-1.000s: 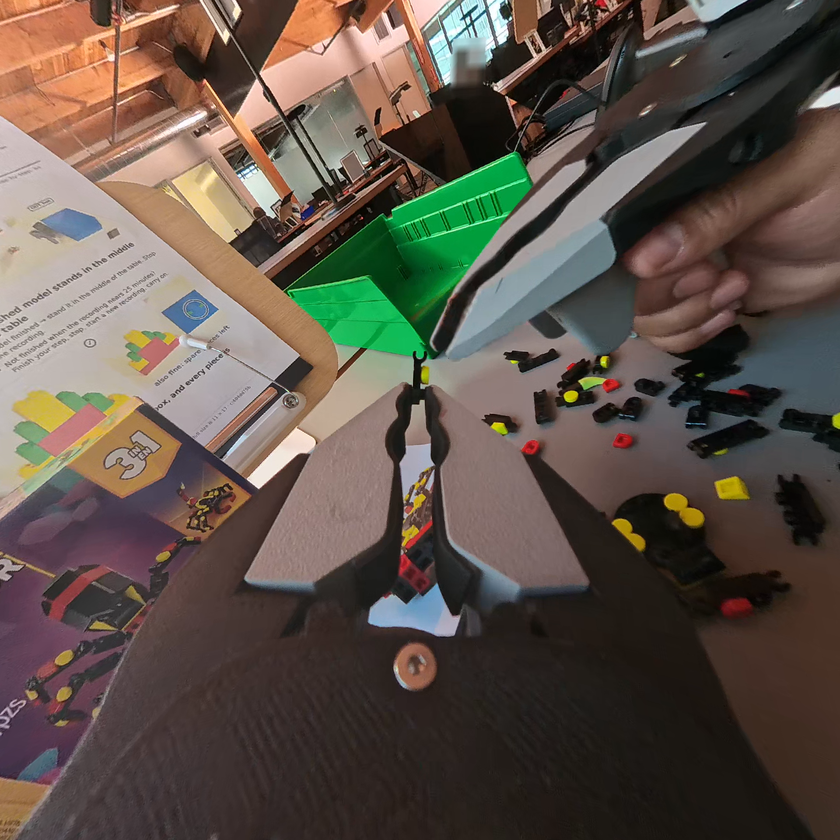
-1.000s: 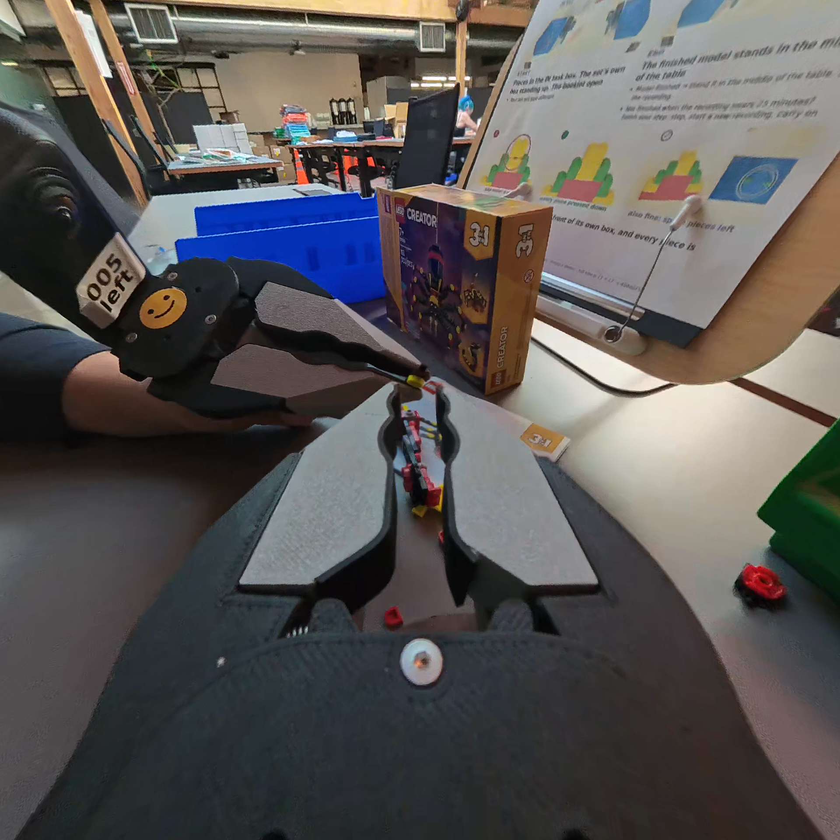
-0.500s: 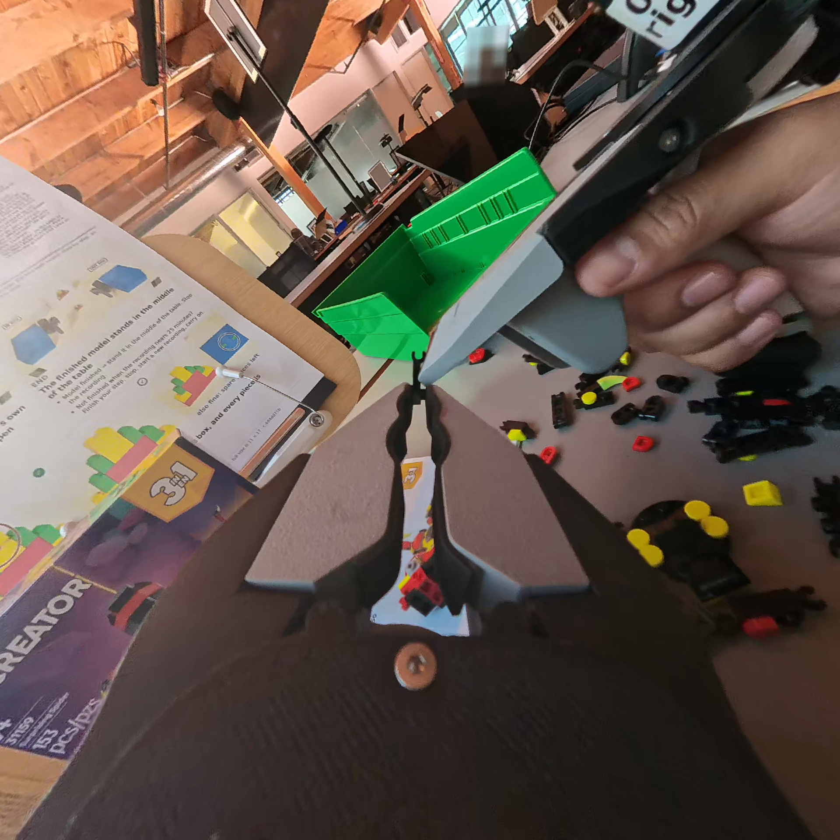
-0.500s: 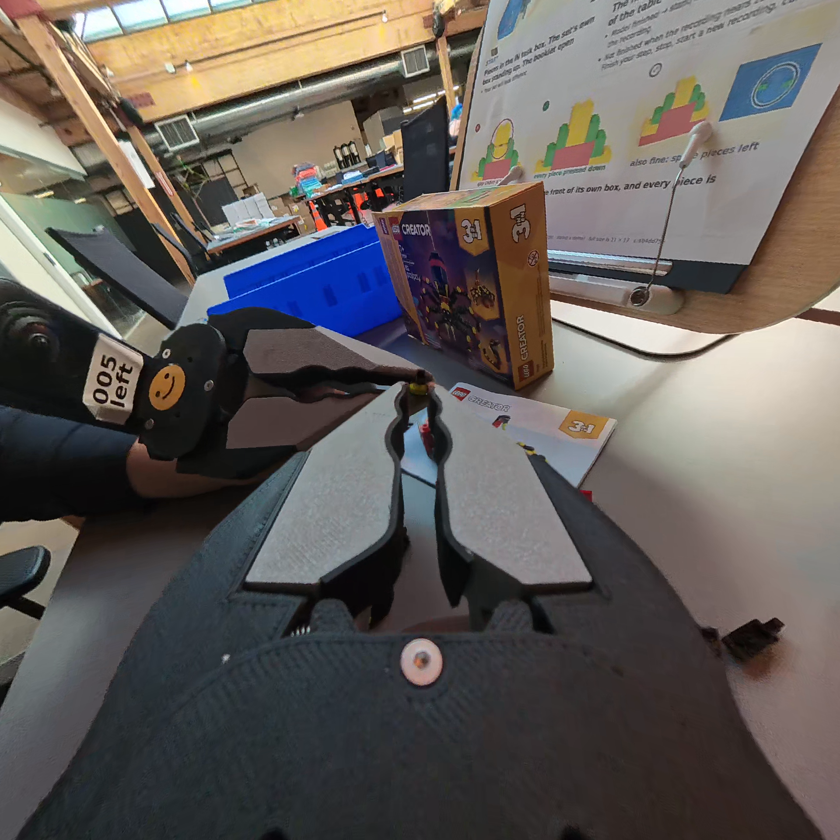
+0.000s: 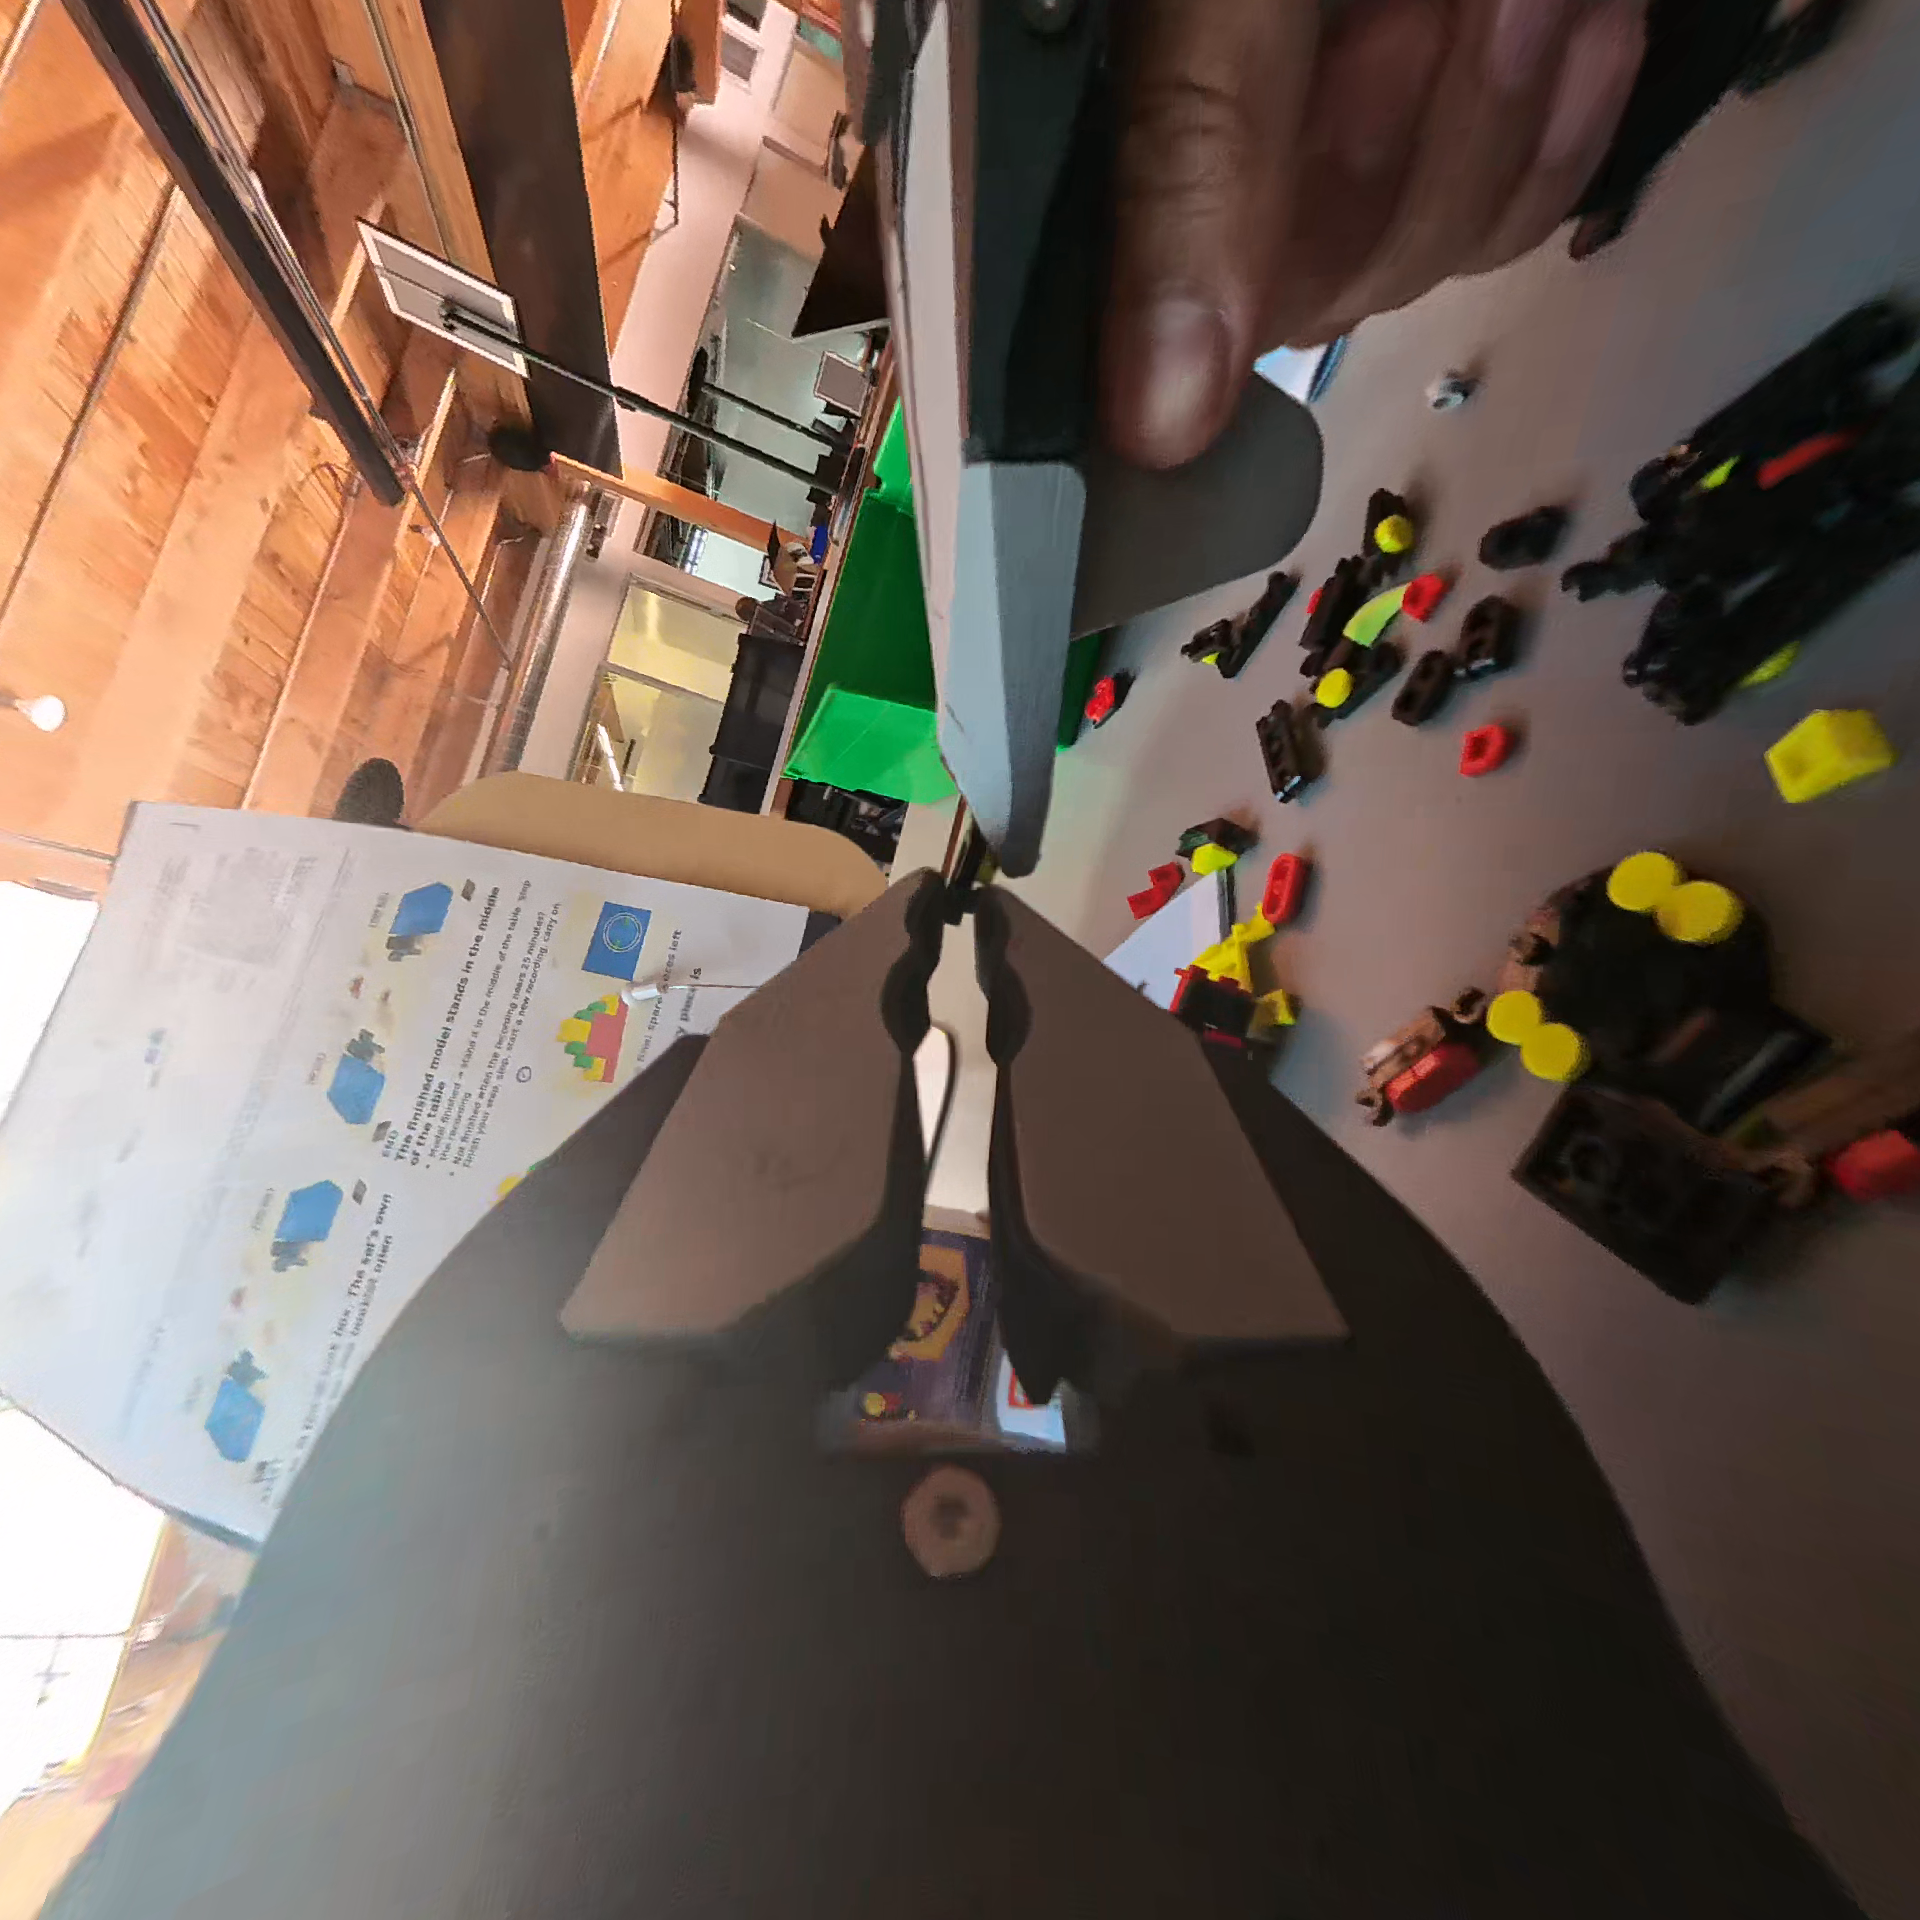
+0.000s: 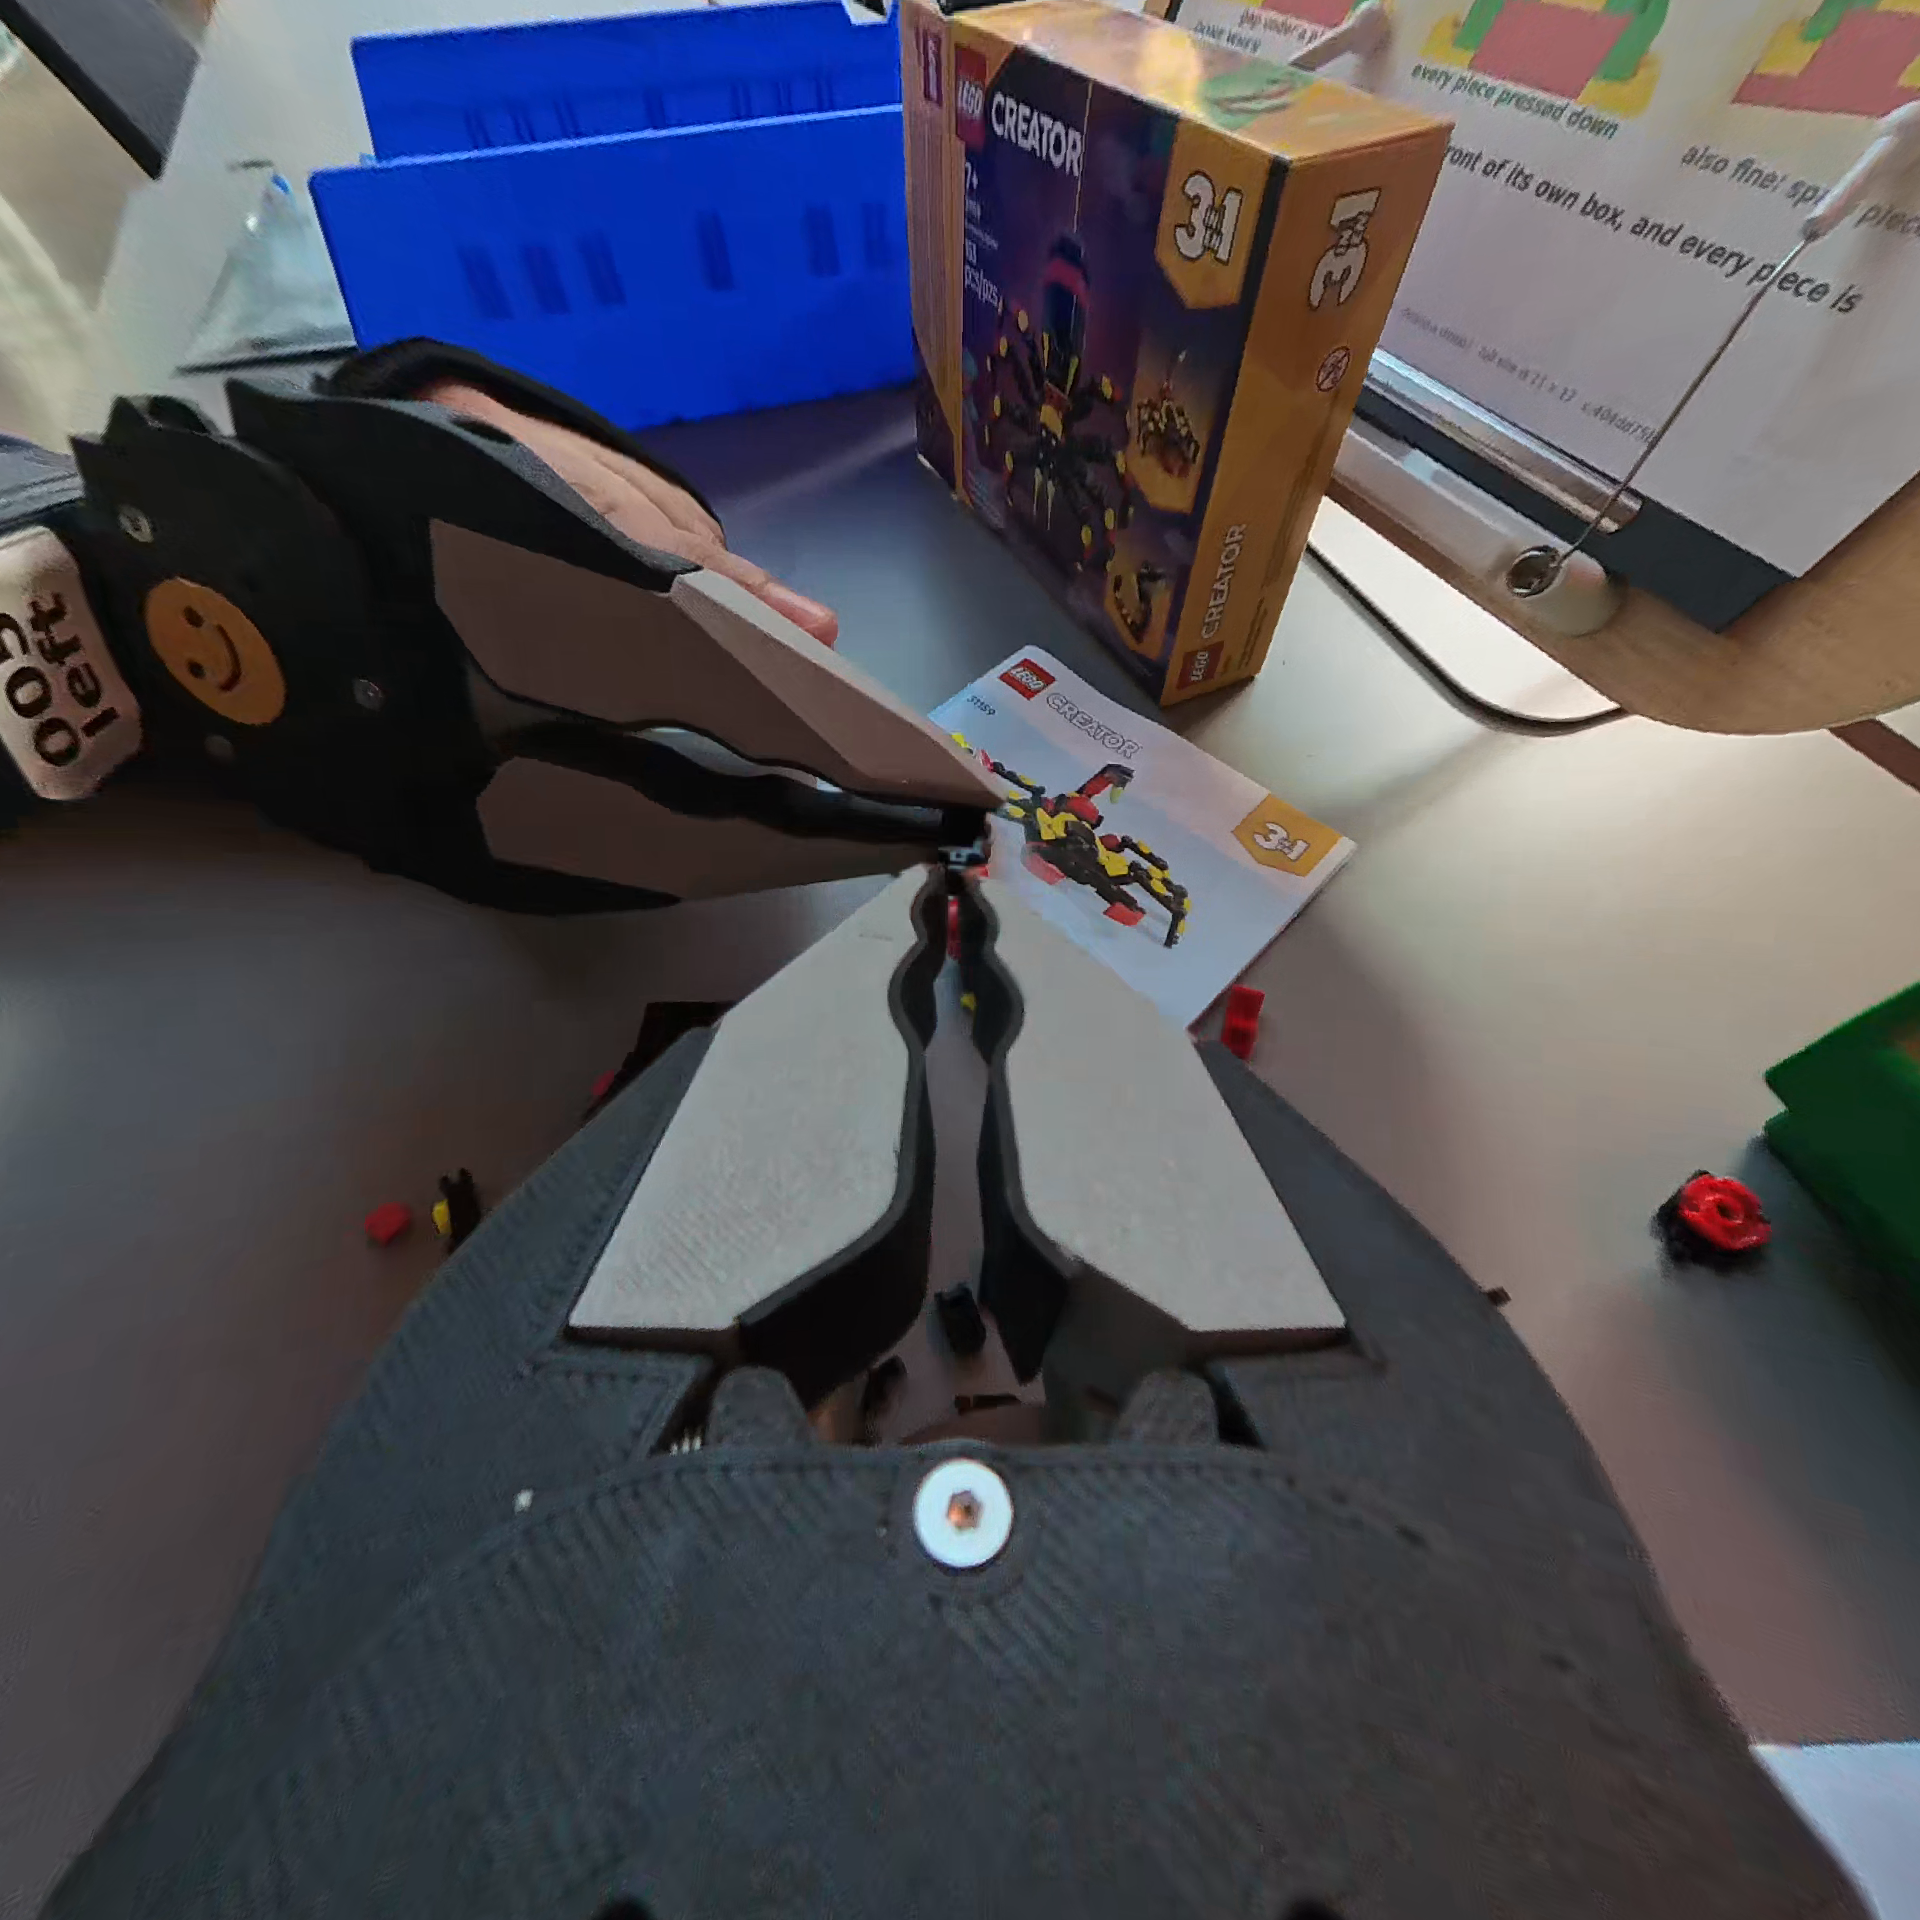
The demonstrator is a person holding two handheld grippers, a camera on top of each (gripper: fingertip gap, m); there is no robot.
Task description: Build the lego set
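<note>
My left gripper (image 5: 961,904) is shut on a small black lego piece (image 5: 951,914) with a yellow bit, held above the table. My right gripper (image 6: 954,888) is shut and meets it tip to tip at the same small piece (image 6: 961,850). In the left wrist view the right gripper (image 5: 997,842) comes down from above, with a hand on it. In the right wrist view the left gripper (image 6: 961,826) comes in from the left. A partly built black model with yellow round studs (image 5: 1642,966) lies on the table, with loose black, red and yellow pieces (image 5: 1351,644) scattered around it.
The lego box (image 6: 1143,343) stands behind the open booklet (image 6: 1143,831), with a blue bin (image 6: 623,208) to its left. A green bin (image 5: 873,665) is at the far side of the table and shows at the right edge (image 6: 1860,1122). An instruction board (image 5: 416,1039) stands at the back. A red round piece (image 6: 1714,1210) lies alone. The tips of both grippers are at nearly the same place.
Both grippers have rolled and tilted while staying tip to tip on the small piece. The right gripper now points down from above in the left wrist view, and the right view looks lower at the table.
</note>
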